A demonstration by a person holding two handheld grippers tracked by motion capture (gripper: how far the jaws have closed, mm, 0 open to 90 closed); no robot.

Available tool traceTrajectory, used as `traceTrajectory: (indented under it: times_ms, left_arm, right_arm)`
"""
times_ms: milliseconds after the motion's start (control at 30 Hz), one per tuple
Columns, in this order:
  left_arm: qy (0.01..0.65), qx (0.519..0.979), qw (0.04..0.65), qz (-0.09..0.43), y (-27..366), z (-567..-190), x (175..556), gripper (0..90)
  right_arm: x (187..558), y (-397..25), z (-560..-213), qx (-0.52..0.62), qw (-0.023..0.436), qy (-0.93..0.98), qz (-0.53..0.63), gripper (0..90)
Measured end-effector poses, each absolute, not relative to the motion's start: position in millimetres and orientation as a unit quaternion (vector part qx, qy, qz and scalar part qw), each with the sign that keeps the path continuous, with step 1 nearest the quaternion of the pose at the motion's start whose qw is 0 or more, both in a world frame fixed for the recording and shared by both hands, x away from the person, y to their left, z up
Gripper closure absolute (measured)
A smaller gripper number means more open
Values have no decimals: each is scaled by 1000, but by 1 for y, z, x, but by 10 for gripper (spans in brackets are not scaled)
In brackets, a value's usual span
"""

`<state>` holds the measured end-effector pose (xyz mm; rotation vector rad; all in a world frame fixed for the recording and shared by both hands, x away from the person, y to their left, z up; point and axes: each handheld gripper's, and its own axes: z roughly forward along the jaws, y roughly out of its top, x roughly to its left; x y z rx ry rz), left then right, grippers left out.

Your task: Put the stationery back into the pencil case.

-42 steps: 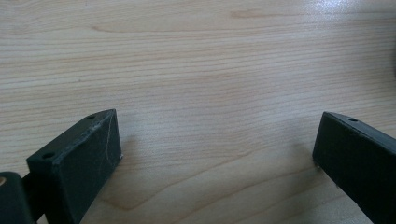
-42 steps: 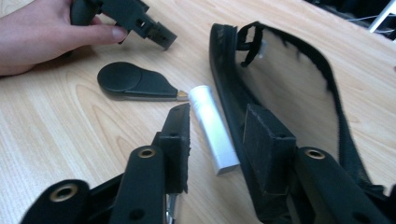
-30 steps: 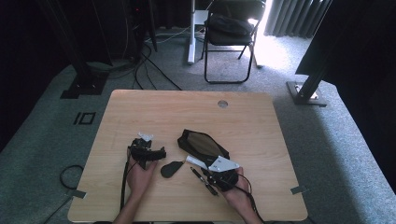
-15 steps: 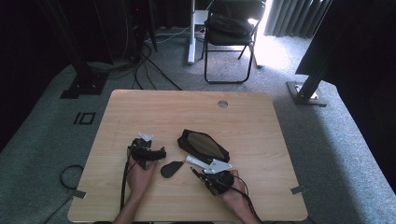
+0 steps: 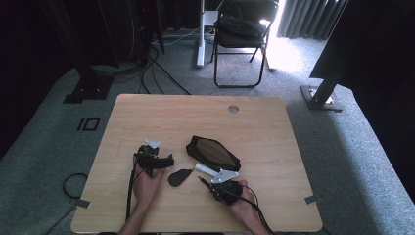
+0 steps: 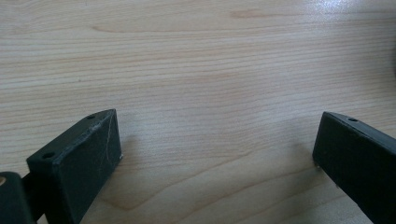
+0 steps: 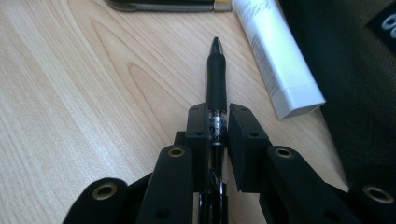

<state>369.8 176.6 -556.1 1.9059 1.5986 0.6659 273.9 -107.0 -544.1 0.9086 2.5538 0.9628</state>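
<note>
Desk [image 5: 171, 112]: light wood top; far half bare, near edge along the bottom of the high view.
Right tongs [image 7: 217, 126]: closed on the pen, barrel clamped between the two pads; seen in the high view near the front edge, right of centre [image 5: 215, 184].
Pen [image 7: 215, 74]: black, held low over the desk, tip pointing forward past the tongs toward a dark flat item with a gold end [image 7: 163, 4]; tip stops short of that item.
White tube [image 7: 275, 56]: lies just right of the pen tip, running at a slant, apart from the pen; its far end rests against the pouch.
Pouch [image 5: 213, 152]: black, open, with a brownish inside; near desk centre, beyond the right tongs.
Dark oval piece [image 5: 179, 176]: flat on the desk between the two hands, apart from both.
Left tongs [image 6: 215, 149]: open wide, holding nothing, bare wood between the pads; in the high view left of centre [image 5: 169, 160].
Left hand [image 5: 147, 183]: rests on the desk behind its tongs, close to the front edge.
Open room: wide bare wood beyond the pouch, and left of the left tongs up to the desk edge.
Edge clearance: right hand [image 5: 242, 200] sits nearest the front edge.
</note>
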Motion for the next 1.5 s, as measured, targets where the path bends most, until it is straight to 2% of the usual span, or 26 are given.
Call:
traceTrajectory:
  times_ms: [700, 1500]
  left_arm:
    - [596, 711, 280, 248, 176, -556, 370, 13]
    - [596, 711, 280, 248, 176, -556, 370, 13]
  right_arm:
    - [276, -104, -545, 309, 126, 883, 330, 795]
    - [271, -109, -521, 302, 147, 872, 356, 796]
